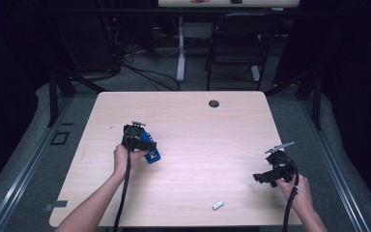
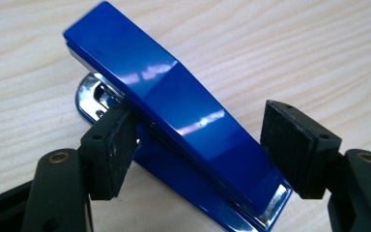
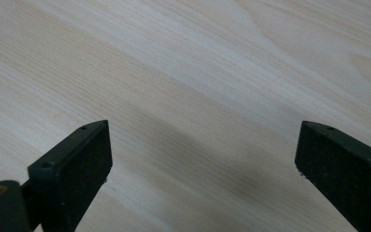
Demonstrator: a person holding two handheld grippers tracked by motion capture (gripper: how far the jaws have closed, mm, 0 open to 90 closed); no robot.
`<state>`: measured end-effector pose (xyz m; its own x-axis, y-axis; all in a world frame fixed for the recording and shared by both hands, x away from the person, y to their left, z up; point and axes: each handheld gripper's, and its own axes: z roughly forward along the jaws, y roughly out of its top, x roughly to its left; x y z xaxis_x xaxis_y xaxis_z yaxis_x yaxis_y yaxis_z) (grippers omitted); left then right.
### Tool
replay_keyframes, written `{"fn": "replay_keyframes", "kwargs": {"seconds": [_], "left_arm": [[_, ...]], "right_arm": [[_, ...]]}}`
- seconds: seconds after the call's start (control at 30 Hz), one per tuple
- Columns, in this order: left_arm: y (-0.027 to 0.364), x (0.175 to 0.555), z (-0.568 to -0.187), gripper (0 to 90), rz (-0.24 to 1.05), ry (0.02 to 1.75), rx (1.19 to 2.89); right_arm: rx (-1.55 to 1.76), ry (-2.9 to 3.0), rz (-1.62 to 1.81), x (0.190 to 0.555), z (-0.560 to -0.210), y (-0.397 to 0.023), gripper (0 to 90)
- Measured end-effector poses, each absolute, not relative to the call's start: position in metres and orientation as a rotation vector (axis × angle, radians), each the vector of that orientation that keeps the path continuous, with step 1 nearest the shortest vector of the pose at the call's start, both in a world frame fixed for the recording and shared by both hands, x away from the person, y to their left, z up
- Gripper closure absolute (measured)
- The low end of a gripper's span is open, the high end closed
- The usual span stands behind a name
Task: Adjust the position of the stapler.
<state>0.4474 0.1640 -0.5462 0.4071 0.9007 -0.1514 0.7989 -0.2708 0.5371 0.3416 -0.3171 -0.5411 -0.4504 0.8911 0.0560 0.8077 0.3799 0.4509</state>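
left gripper (image 1: 142, 145): fingers apart | right gripper (image 1: 265, 178): fingers spread wide, tilted down

Black hand-held gripper (image 2: 198, 150), brass screws, trailing black cable, bare forearms.

A lab or recording studio rather than a home. A pale wood-grain table (image 1: 183, 121) with a round cable port (image 1: 214, 103) stands on grey carpet (image 1: 38, 159), enclosed by black curtains (image 1: 9, 58) on both sides. Metal floor rails (image 1: 26, 166) run along the edges. Behind the table are a black folding chair (image 1: 239, 43), a tangle of cables (image 1: 140, 63) on the floor, and the white leg of another desk (image 1: 180, 48).
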Motion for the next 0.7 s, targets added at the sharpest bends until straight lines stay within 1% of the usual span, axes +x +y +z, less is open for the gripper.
{"fn": "replay_keyframes", "kwargs": {"seconds": [0.27, 0.37, 0.43, 0.6, 0.7], "left_arm": [[0.1628, 0.4479, -0.5451, 29.6, 0.247, 1.417, 2.174], [0.1577, 0.4466, -0.5454, 29.6, 0.270, 1.383, 2.234], [0.1577, 0.4465, -0.5451, 29.9, 0.259, 1.373, 2.247], [0.1592, 0.4449, -0.5469, 36.6, 0.239, 1.335, 2.226], [0.1602, 0.4444, -0.5468, 38.6, 0.228, 1.316, 2.230]], "right_arm": [[1.541, 2.422, 0.639, 0.3410, -0.5418, -0.3158, 6.2], [1.534, 2.445, 0.619, 0.3418, -0.5411, -0.3178, 6.7], [1.530, 2.443, 0.624, 0.3419, -0.5416, -0.3180, 6.7], [1.528, 2.442, 0.618, 0.3417, -0.5418, -0.3171, 7.5], [1.527, 2.448, 0.612, 0.3419, -0.5423, -0.3175, 8.2]]}}
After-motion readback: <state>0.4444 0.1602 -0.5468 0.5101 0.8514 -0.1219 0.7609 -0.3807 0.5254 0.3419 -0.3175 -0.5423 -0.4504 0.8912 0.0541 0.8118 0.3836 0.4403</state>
